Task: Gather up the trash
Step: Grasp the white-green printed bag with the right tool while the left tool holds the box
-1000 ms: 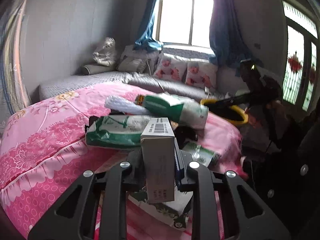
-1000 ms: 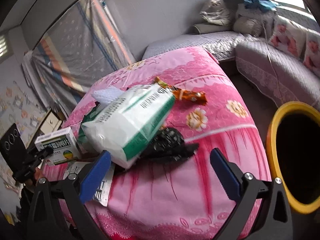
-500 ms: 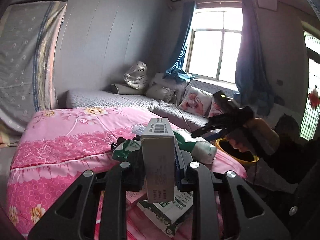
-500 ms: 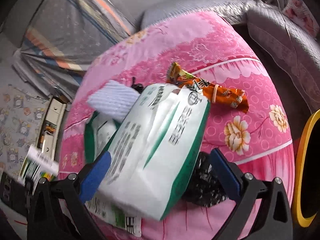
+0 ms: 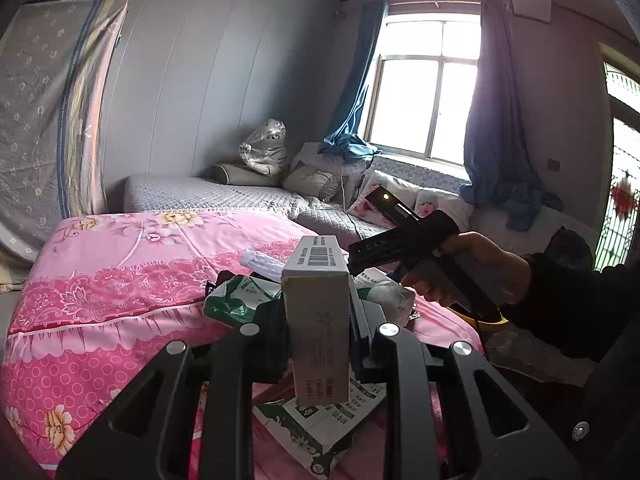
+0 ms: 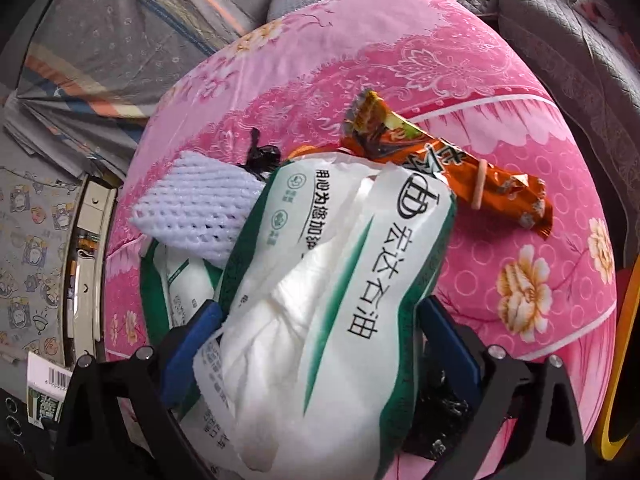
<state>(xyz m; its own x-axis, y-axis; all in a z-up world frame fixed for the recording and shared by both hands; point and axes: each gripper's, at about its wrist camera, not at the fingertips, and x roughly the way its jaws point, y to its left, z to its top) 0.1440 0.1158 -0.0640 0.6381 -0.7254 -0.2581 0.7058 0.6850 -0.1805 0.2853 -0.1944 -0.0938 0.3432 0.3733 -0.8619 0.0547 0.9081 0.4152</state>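
Since a second ago my left gripper (image 5: 318, 344) has lifted: its view has risen from the trash pile to the room, with the small carton (image 5: 316, 316) still clamped upright between its jaws at frame centre. That piece I judge collected and ready to carry to the yellow bin (image 6: 622, 364), whose rim shows at the right edge of the right wrist view.

My right gripper (image 6: 320, 354) has closed in on the white-and-green bag (image 6: 332, 300). A second ago the bag lay ahead of wide-open jaws; now it fills lower centre, with a blue pad against each flank. Whether the pads grip it firmly I cannot tell.

Left on the pink bedspread (image 6: 460, 60): the orange snack wrapper (image 6: 448, 168) at upper right, the white foam net (image 6: 196, 208) at centre left, and a black plastic bag (image 6: 440, 412) under the right jaw.

Pose: in the left wrist view, the right hand (image 5: 476, 268) holds its tool angled down over the pile.
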